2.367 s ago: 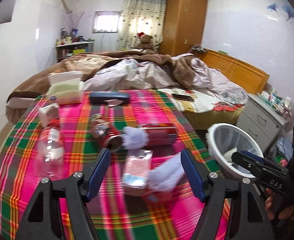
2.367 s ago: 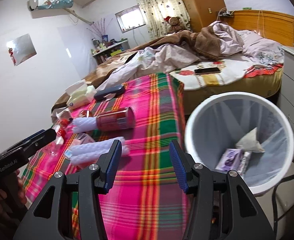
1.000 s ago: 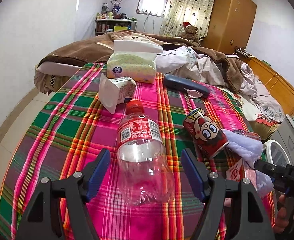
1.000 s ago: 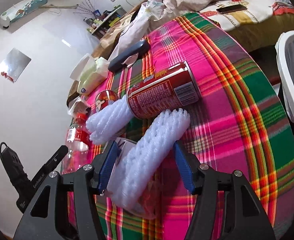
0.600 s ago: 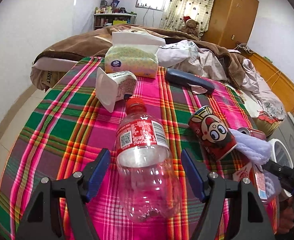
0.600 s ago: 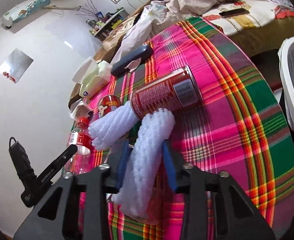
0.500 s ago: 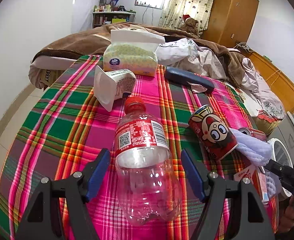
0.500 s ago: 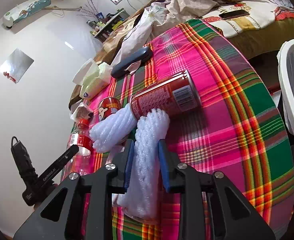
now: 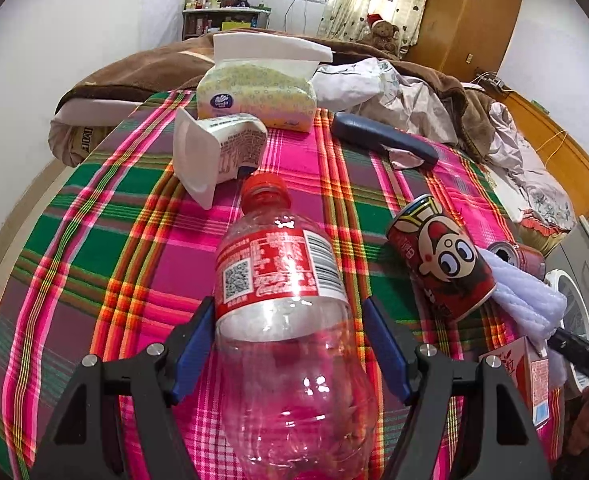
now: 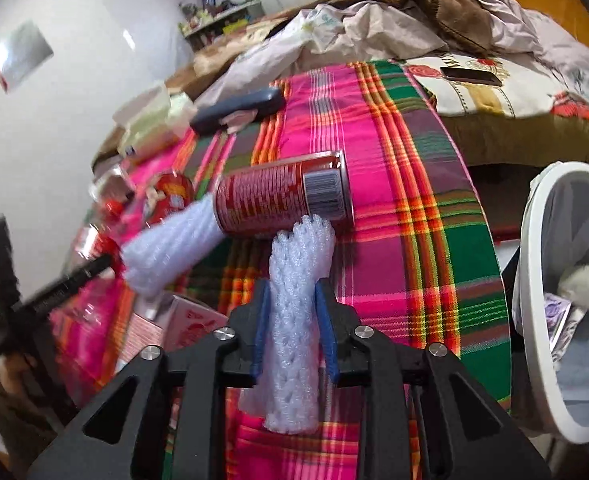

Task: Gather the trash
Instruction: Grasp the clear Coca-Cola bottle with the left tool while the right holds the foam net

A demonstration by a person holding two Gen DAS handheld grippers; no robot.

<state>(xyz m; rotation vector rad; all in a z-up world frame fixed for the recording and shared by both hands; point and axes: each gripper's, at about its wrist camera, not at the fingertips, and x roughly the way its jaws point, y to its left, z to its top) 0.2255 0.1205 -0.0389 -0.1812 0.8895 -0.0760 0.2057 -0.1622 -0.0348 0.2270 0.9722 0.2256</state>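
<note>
Two grabs underway: right gripper (image 10: pixel 292 320) pinches the soft, featherlight foam sleeve (image 10: pixel 294 320) mid-length, jaws easing open; left gripper (image 9: pixel 290 344) straddles the slippery, seemingly empty plastic bottle (image 9: pixel 286 320), spread.

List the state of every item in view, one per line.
Plastic bottle: empty, capped, lying between the open left tongs.
Foam sleeve: gripped in the right tongs, whose jaws are opening.
Second foam sleeve: lying on the table.
Cartoon can: on its side.
Red can: on its side.
Tissue pack: open.
Bin: holds trash.
</note>
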